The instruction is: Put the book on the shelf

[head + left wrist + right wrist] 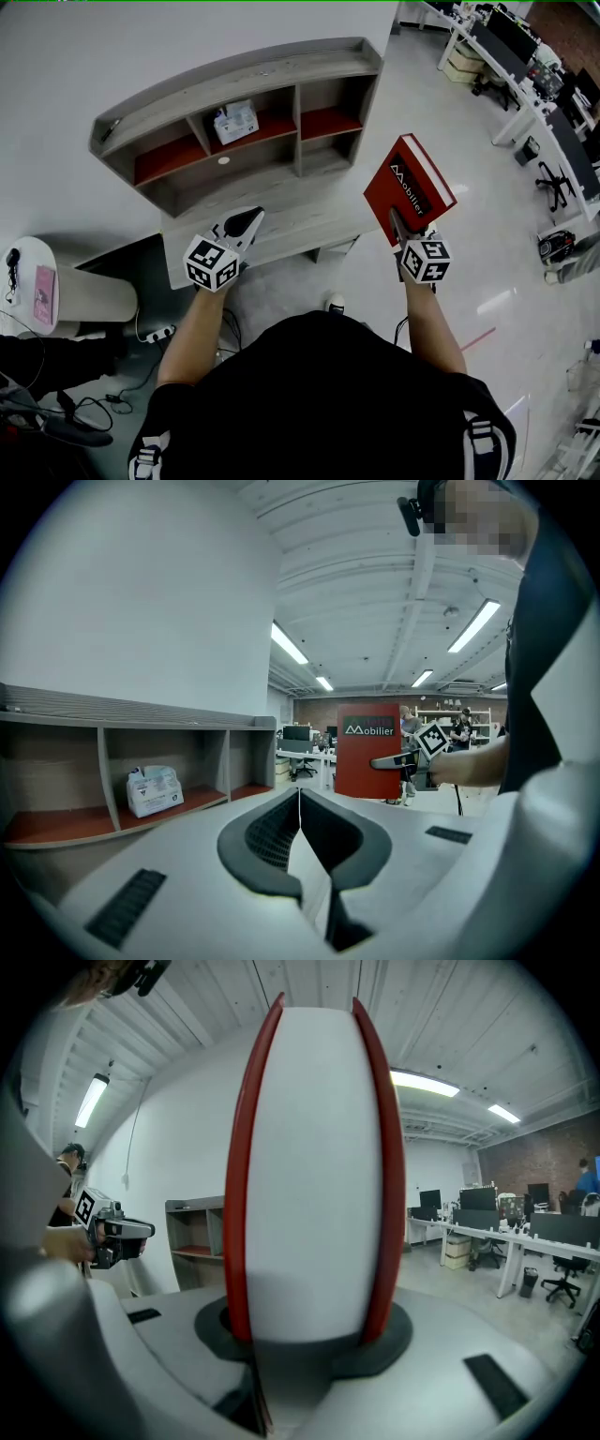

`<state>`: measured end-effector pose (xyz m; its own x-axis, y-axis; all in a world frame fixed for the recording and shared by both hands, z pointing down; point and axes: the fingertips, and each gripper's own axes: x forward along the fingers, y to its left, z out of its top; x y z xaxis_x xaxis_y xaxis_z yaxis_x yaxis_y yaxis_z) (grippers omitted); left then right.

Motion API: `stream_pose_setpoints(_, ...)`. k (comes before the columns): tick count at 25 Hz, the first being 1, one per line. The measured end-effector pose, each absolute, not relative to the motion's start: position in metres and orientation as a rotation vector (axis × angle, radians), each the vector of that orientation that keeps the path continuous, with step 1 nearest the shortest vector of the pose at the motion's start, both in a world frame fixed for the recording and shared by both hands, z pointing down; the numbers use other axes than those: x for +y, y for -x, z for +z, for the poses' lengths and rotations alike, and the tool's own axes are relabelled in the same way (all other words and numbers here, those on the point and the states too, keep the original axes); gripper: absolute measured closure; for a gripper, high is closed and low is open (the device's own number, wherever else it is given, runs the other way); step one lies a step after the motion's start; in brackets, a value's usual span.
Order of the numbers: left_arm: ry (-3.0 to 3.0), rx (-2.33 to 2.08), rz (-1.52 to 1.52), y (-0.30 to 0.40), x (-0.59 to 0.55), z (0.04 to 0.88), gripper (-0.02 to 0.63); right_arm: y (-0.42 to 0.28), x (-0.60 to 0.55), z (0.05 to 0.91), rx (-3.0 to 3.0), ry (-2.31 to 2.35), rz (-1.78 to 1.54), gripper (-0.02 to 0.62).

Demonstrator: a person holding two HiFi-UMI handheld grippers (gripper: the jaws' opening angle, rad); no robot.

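A red hardcover book (412, 186) with white lettering is held upright in my right gripper (397, 223), which is shut on its lower edge. In the right gripper view the book's white page block (314, 1176) fills the space between the jaws. The grey shelf unit (272, 70) with red compartment floors stands against the white wall ahead. My left gripper (246, 223) hovers over the shelf's lower front ledge, its jaws shut with nothing between them. From the left gripper view I see the book (367, 750) off to the right and my left gripper (299, 794) pointing forward.
A white packet (234, 122) sits in the shelf's upper middle compartment. A round white side table (28, 258) with a pink item stands at the left. Cables and a power strip (155, 333) lie on the floor. Office desks and chairs (525, 66) line the far right.
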<state>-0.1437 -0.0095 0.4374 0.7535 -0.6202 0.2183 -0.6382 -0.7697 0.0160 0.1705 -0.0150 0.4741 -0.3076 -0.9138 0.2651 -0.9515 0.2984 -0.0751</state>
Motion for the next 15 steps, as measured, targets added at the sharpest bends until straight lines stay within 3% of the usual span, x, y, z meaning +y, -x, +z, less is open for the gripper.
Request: stream_pose_setpoints(15,-2.823,-1.021,0.326,0.120,-0.033,0.449,0.583,-0.191,-0.048,0.482,-2.391,-1.719,0.324,0.422)
